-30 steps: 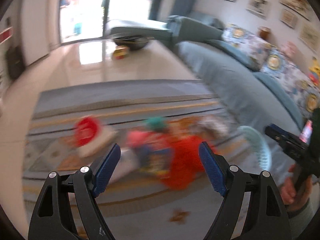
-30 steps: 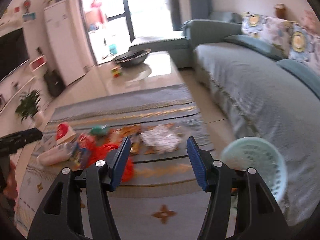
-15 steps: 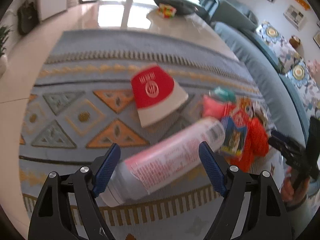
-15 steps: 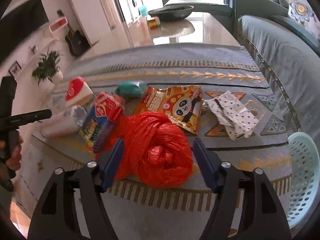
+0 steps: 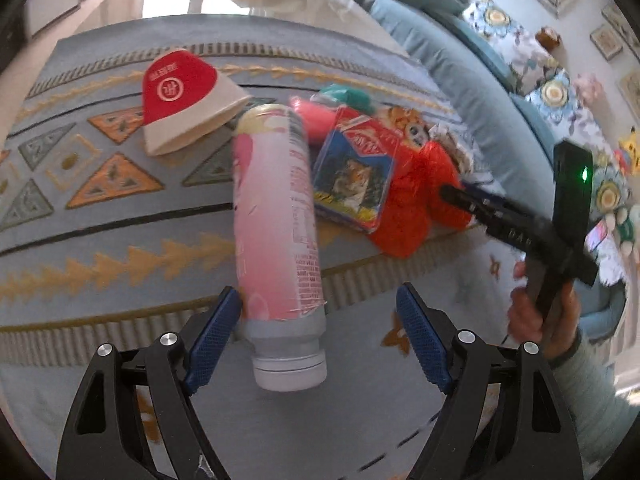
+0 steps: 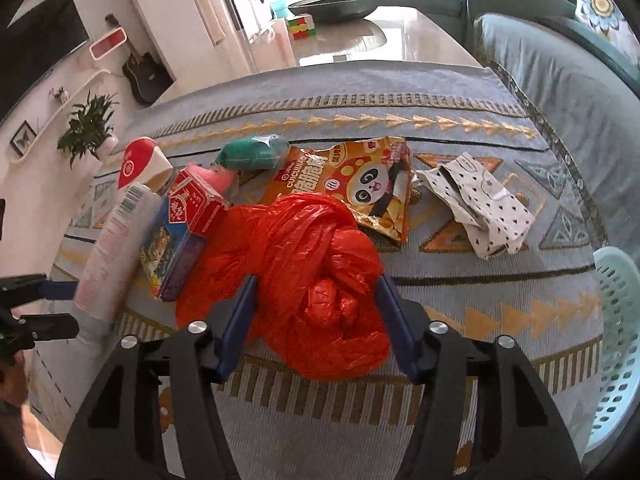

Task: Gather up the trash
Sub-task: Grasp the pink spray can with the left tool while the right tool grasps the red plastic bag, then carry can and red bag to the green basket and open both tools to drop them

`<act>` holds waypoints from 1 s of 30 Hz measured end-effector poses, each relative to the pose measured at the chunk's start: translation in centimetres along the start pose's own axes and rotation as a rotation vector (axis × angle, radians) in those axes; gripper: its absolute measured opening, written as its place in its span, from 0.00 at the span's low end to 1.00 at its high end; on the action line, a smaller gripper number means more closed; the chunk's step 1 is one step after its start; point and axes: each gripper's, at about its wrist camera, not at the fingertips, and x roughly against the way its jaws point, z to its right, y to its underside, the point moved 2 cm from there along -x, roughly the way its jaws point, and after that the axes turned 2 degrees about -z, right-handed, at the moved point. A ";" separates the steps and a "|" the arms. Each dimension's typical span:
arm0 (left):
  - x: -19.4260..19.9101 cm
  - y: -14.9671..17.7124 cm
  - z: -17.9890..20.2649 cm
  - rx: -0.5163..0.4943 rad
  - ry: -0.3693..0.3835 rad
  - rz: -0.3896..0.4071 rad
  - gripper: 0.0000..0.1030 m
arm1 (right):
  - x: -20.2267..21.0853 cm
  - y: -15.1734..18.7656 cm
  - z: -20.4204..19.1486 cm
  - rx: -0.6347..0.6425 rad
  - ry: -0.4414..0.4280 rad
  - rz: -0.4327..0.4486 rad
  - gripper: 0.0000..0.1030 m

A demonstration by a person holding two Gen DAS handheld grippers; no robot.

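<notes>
Directly ahead of the left gripper (image 5: pixel 320 320), its jaws spread wide, the pink bottle (image 5: pixel 276 216) lies on the rug (image 5: pixel 100 220), long axis running away, cap end between the fingers; the right gripper (image 6: pixel 316 320), equally wide, straddles the red plastic bag (image 6: pixel 304 264).

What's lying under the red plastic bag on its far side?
The red plastic bag overlaps the near edge of the panda snack packet and touches the blue carton. Whatever else lies beneath it on the rug is covered.

black grippers (image 5: pixel 316 332) – blue ribbed pads (image 5: pixel 420 336) (silver screws), grey sleeve (image 5: pixel 592 392)
</notes>
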 end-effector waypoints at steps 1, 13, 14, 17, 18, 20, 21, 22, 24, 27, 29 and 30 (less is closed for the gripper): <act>-0.3 -0.1 0.1 0.017 -0.012 0.013 0.75 | 0.1 0.1 0.0 0.004 0.001 0.006 0.47; -3.1 -0.8 0.3 0.127 -0.249 0.087 0.47 | 3.1 2.1 0.6 -0.004 -0.022 0.062 0.23; -3.0 -0.7 0.4 0.126 -0.255 0.088 0.44 | 3.6 2.3 0.9 -0.009 -0.022 0.072 0.23; -2.4 -0.1 0.3 0.157 -0.214 0.115 0.43 | 6.0 3.4 2.2 -0.033 0.000 0.115 0.23; -2.0 0.4 0.4 0.160 -0.214 0.126 0.43 | 6.7 3.7 2.6 -0.042 0.006 0.124 0.23; -1.5 1.1 1.0 0.158 -0.201 0.148 0.43 | 7.9 4.4 3.7 -0.065 0.012 0.141 0.23; -1.1 1.3 1.5 0.152 -0.182 0.165 0.43 | 8.6 4.7 4.3 -0.076 0.021 0.152 0.23; -0.8 1.5 2.0 0.144 -0.169 0.177 0.43 | 9.4 5.1 5.0 -0.088 0.040 0.164 0.23; 0.1 1.6 3.5 0.120 -0.140 0.204 0.43 | 10.8 5.7 6.2 -0.112 0.064 0.187 0.23; 1.4 1.1 6.8 0.058 -0.091 0.241 0.43 | 13.3 6.3 8.3 -0.156 0.101 0.234 0.23; 2.5 0.2 9.8 -0.007 -0.067 0.267 0.43 | 15.4 6.5 10.1 -0.190 0.133 0.271 0.23; 2.9 -0.1 11.2 -0.035 -0.056 0.278 0.43 | 16.4 6.5 10.9 -0.206 0.150 0.289 0.23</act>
